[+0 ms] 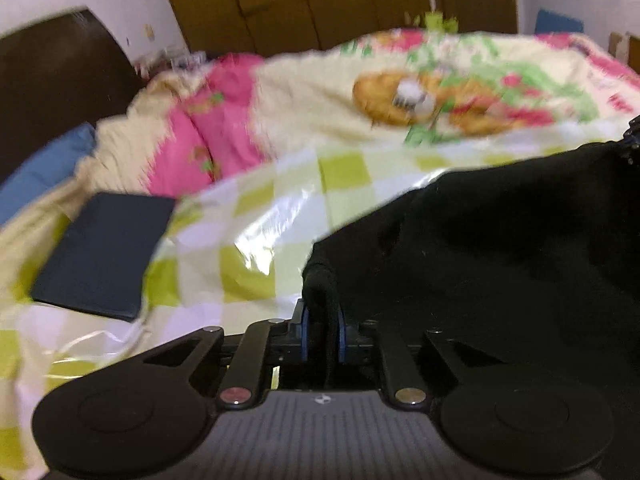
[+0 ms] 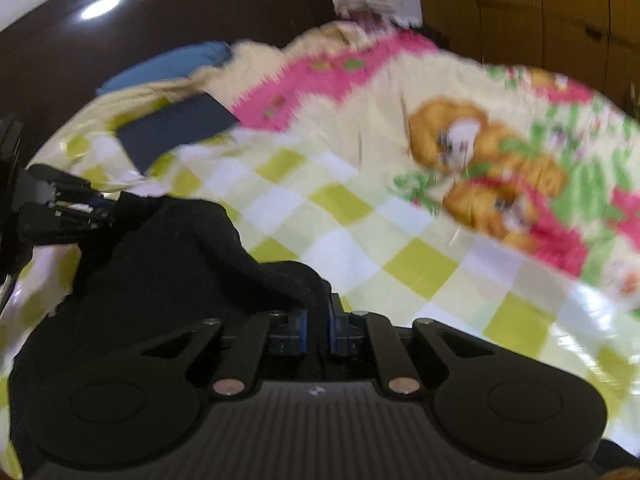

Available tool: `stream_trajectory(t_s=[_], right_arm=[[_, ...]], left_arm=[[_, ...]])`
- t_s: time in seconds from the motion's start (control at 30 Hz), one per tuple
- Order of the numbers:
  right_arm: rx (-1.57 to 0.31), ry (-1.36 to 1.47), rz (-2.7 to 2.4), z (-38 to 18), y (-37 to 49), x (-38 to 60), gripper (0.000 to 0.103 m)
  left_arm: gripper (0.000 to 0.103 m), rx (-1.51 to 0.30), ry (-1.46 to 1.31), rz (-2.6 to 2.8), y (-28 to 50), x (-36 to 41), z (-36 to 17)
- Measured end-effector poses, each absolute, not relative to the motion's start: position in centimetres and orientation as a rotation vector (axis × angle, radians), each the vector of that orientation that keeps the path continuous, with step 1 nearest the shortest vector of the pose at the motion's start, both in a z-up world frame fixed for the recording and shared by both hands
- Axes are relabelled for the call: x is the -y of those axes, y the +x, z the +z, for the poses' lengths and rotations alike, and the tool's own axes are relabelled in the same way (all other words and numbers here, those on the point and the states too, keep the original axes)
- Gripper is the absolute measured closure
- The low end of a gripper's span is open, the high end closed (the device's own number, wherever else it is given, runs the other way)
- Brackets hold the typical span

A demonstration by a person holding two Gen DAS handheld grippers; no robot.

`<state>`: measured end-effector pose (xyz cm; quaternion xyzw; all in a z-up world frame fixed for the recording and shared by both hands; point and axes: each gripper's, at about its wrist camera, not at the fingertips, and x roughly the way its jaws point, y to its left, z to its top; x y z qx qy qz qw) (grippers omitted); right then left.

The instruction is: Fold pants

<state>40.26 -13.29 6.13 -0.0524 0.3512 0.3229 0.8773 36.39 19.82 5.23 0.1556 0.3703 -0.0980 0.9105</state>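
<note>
Both claws, left (image 1: 323,334) and right (image 2: 318,330), pinch bunched soft black pants (image 1: 500,248) above glossy checked sheet (image 1: 280,216).

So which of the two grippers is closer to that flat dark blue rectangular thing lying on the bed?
Left. The left gripper, clamped on the black pants, has the dark blue rectangle just off to its left. The right gripper, also clamped on the pants, sits farther away.
</note>
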Motion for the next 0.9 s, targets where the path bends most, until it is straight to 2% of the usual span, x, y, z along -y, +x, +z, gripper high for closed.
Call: stream_trajectory(t_s=[0.17, 0.4, 0.53, 0.7, 0.87, 0.9], right_arm=[[-0.637, -0.236, 0.672, 9.3, 28.8, 14.3, 0.094], [-0.846, -0.271, 0.682, 2.6, 17.1, 12.1, 0.095], [-0.888, -0.400, 0.654, 0.1, 14.2, 10.4, 0.095], [-0.842, -0.430, 0.608, 1.2, 14.0, 10.0, 0.094], [-0.803, -0.561, 0.595, 1.1, 12.7, 7.8, 0.087], [-0.794, -0.588, 0.599, 0.9, 12.5, 7.4, 0.081]], left_arm=[[0.075, -0.681, 0.355, -0.254, 25.6, -20.0, 7.6], [0.075, -0.792, 0.317, -0.260, 15.0, -20.5, 1.8], [0.075, -0.804, 0.317, -0.227, 12.1, -20.9, -0.2], [0.074, -0.727, 0.379, -0.192, 11.0, -20.4, -0.4], [0.070, -0.640, 0.491, -0.148, 10.4, -19.6, -1.2], [0.070, -0.639, 0.504, -0.156, 10.3, -19.7, -1.4]])
